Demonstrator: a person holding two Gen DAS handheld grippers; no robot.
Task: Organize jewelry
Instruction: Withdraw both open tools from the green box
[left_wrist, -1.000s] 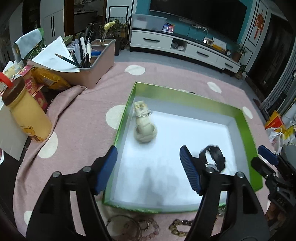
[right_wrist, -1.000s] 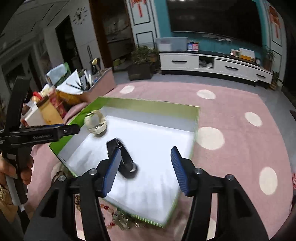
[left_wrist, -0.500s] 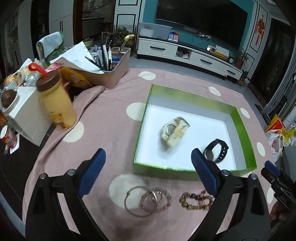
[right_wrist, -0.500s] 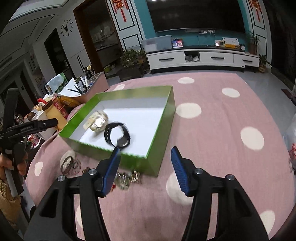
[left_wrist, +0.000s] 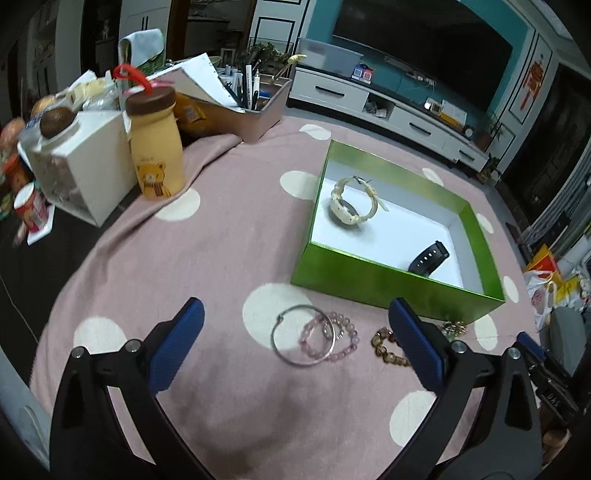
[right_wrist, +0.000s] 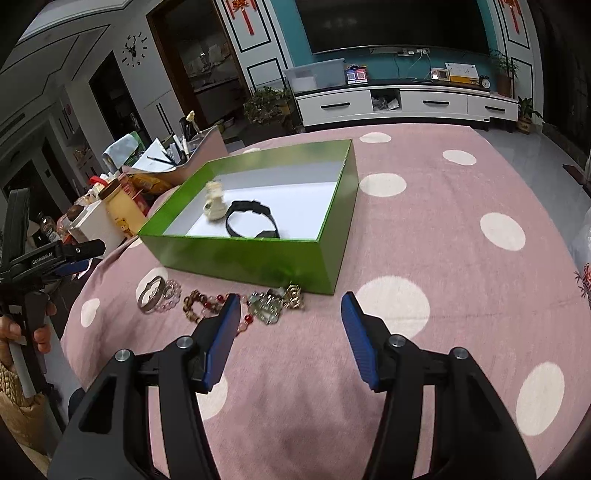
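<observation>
Green box (left_wrist: 373, 275) holds 2 watches; bracelets (left_wrist: 314, 339) lie on the bench before it. Left tool (left_wrist: 295, 343) just spread wide, empty; right tool (right_wrist: 290, 332) spread, empty. Next, probably: pinch a bracelet.

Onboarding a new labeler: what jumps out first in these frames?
The bright green box on the pink polka-dot cloth, holding a cream watch and a black watch. In front of it, loose bracelets: a silver bangle overlapping pink beads.
</observation>
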